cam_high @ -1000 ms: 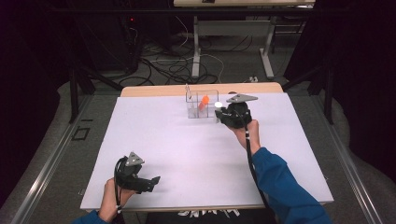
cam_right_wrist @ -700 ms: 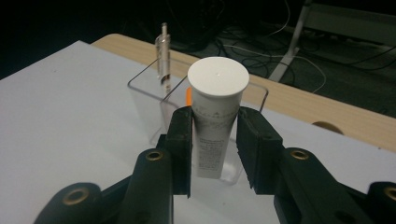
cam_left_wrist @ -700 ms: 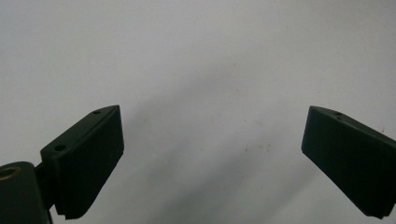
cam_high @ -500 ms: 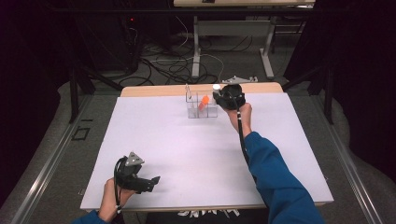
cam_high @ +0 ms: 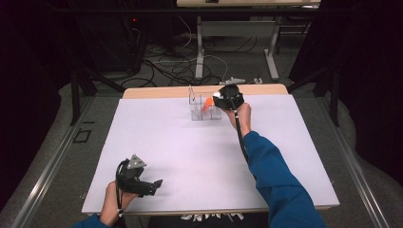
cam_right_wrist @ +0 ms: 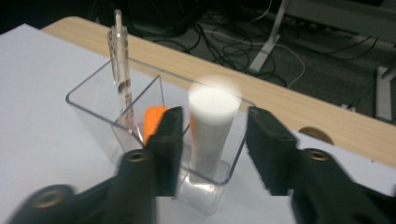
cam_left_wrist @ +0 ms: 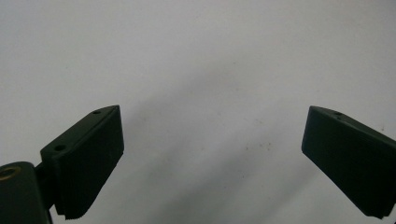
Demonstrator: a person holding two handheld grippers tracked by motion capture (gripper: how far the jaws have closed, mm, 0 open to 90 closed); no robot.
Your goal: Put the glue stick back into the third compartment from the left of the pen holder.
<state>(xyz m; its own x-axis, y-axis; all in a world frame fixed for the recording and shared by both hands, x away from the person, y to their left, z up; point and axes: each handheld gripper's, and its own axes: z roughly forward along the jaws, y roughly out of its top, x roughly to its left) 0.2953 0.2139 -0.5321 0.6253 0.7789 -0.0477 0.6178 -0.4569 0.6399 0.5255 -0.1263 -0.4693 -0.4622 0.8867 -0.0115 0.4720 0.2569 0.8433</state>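
— Jaws on our right gripper (cam_right_wrist: pixel 212 144) have just been opening, and we are seeing the white stick (cam_right_wrist: pixel 211 126) standing between them with a gap on each side, no pad pressing on it.

— So we are letting go of it?

— We are judging so. It is standing nearly upright in the right-hand compartment of the clear holder (cam_right_wrist: pixel 93 100), its foot on the bottom. Next to it, in the middle, an orange piece (cam_right_wrist: pixel 153 120) is sticking up, and a clear pen (cam_right_wrist: pixel 120 60) is leaning in the far-left compartment.

— And from above?

— We are holding the right gripper (cam_high: pixel 227 97) at the holder (cam_high: pixel 196 114) near the table's (cam_high: pixel 190 156) far edge. A second ago it was sitting a little further right and nearer us.

— What about the left gripper?

— We are resting the left gripper (cam_high: pixel 154 184) low near the front-left corner, jaws spread wide over bare white surface, nothing between them.

— Meaning?

— We are thinking the drop is done, and the right hand is free to back straight out without knocking the stick.
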